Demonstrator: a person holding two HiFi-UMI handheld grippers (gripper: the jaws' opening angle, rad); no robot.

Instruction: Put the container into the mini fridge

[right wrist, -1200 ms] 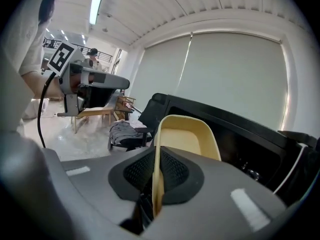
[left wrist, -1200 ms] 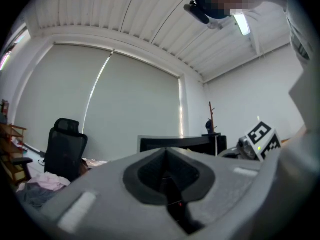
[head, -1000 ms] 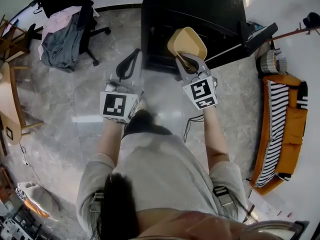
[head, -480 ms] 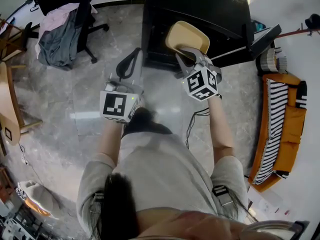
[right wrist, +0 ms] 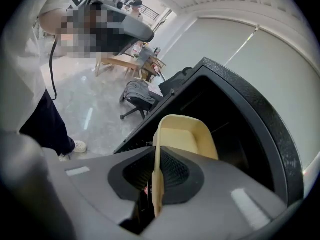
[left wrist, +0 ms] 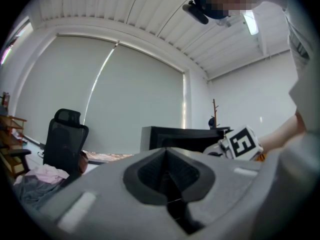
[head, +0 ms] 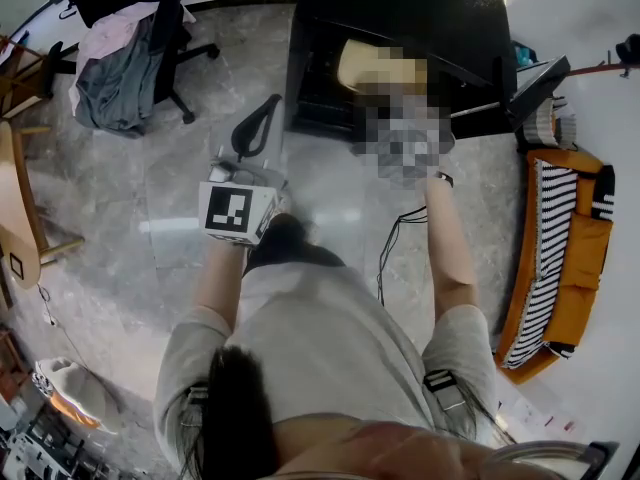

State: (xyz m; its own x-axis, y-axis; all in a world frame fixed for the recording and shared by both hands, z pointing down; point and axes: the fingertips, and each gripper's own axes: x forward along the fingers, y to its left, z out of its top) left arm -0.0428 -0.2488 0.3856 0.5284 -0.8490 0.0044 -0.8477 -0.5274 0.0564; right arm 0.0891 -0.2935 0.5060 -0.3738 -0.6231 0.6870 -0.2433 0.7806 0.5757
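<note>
Floor [head: 170, 168]: pale stone. It carries the fridge at the far edge of the head view and the person standing in front of it.

Mini fridge [head: 400, 8]: black, and open toward the person. The right gripper view looks straight into its dark cavity [right wrist: 250, 119]. It sits where it did a second ago.

Container [right wrist: 187, 134]: a cream tub, tipped on its side so its hollow faces the right gripper's camera. A second ago it hung in front of the fridge's front edge. Now, in the head view, it lies over the opening and past that edge [head: 365, 60]. Whether it touches a shelf cannot be told.

Right gripper [right wrist: 156, 169]: clamped on one wall of the container, with the rim running down between its jaws. The arm has stretched forward over the last second, carrying the tub toward the cavity. A mosaic patch covers this gripper in the head view.

Left gripper [head: 260, 123]: jaws pressed together with nothing between them, as the left gripper view [left wrist: 167, 176] shows. It is raised above the floor near the fridge's front left corner and well apart from the container. It has not shifted.

Task reading: the carry looks nearly done. What likely remains is to find a shelf inside, level the tub onto it, and then let go.
</note>
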